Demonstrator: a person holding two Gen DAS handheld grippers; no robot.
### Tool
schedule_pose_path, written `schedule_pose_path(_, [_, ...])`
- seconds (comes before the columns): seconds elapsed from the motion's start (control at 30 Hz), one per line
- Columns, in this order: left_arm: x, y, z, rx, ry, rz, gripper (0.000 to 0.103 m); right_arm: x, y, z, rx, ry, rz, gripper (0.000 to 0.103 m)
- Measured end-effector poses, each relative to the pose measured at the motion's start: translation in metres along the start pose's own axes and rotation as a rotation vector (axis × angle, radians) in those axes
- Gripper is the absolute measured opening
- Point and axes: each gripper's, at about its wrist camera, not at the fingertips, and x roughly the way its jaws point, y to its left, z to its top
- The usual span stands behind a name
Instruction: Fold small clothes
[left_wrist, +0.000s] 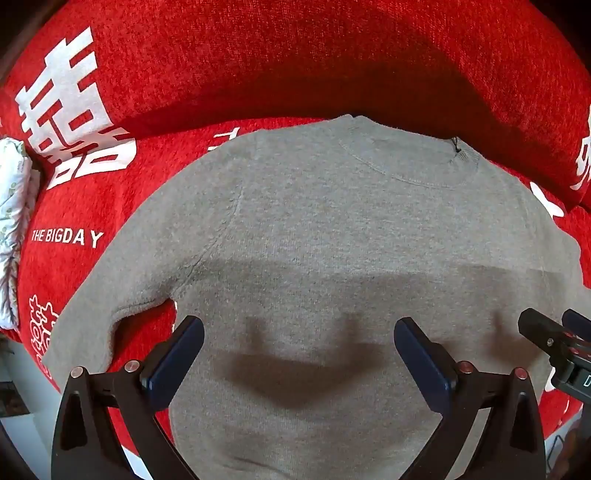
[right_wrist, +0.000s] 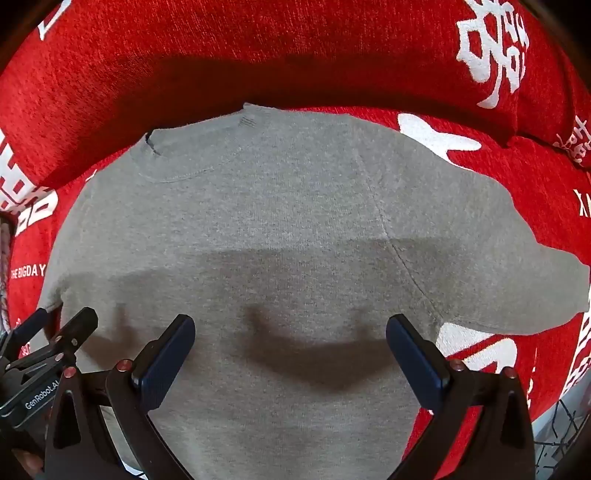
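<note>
White print on the red cover reads "THE BIGDAY", set among large white Chinese characters. From my right wrist camera the same words show small at the left edge, and the body of my left gripper carries "GenRobot.AI" in white letters.

My left camera alone shows a pale floral-patterned fabric bunched at the left border and the sweater's left sleeve reaching down toward the cover's edge. My right camera alone shows the other sleeve spread out to the right over more white print, plus a small ribbed mark at the collar.

The grey sweater lies flat on the red cover, neckline toward the raised red back cushion, both sleeves out to the sides. It is a plain heathered knit with a round stitched collar and raglan-style shoulder seams, smooth apart from faint creases. Shadows of my tools fall across its middle.

My left gripper hangs above the sweater's body with its 2 blue-padded fingers spread wide, nothing between them. My right gripper hovers likewise, fingers wide apart and empty, just beside the left one.
</note>
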Motion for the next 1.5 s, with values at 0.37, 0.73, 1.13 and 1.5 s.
schedule_pose_path(0.37, [0.000, -0.001, 0.003, -0.001, -0.001, 0.002, 0.103, 0.000, -0.001, 0.000, -0.001, -0.001, 0.006, 0.103])
schedule_pose_path(0.73, [0.001, -0.004, 0.009, -0.002, 0.000, 0.006, 0.103, -0.001, -0.007, 0.001, 0.001, -0.003, 0.005, 0.103])
schedule_pose_path(1.13, [0.000, -0.007, 0.005, 0.005, -0.011, 0.011, 0.103, -0.001, -0.005, 0.002, 0.001, 0.001, 0.001, 0.103])
schedule_pose_path(1.5, [0.000, -0.007, 0.005, 0.005, -0.012, 0.012, 0.103, 0.001, -0.005, 0.001, -0.007, 0.002, -0.002, 0.103])
